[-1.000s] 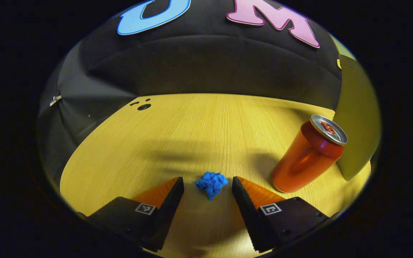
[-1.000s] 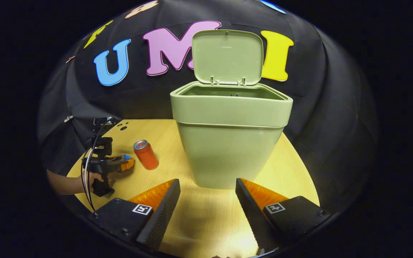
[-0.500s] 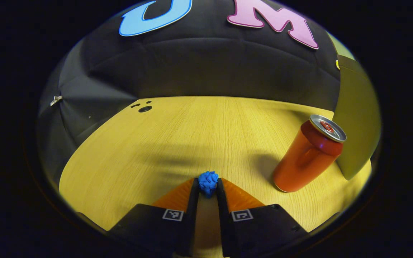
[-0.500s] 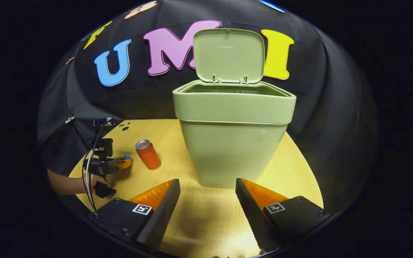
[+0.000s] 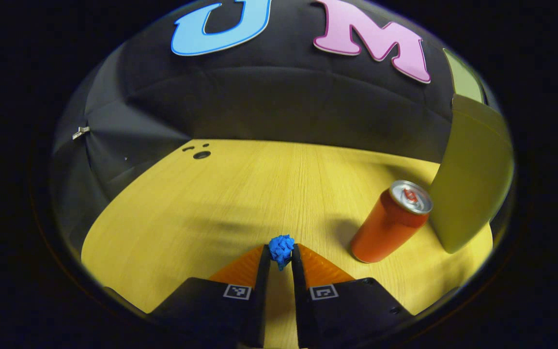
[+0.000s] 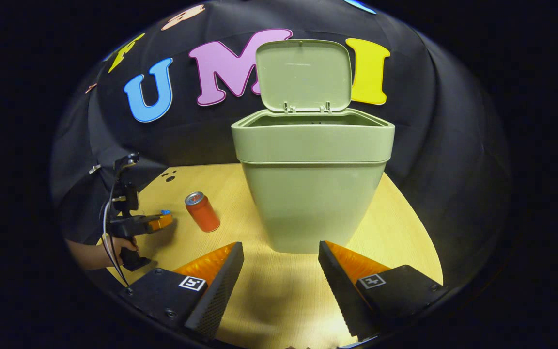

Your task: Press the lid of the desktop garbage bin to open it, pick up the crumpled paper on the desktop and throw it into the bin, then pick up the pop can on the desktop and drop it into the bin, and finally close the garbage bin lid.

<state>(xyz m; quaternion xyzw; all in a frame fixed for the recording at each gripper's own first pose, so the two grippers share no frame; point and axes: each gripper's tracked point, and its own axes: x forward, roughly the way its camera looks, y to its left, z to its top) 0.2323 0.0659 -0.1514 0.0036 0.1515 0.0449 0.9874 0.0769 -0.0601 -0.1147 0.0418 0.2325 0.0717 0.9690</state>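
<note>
I see a pale wood-grain bench [image 6: 279,291], upright orange pop can [image 6: 202,212] on it, green bin [image 6: 313,194] just beside, lid [image 6: 303,75] up

Your left gripper [image 5: 279,259] has two wedge-shaped fingers on blocky bases, each base carrying a small square black-and-white marker and a screw near its outer edge. Your right gripper [image 6: 279,257] is built the same, with finely ribbed inner faces. From the right gripper view, your left gripper shows a pistol-style handle, an upright mast and thin looping cables beside your hand [image 6: 123,242].
</note>
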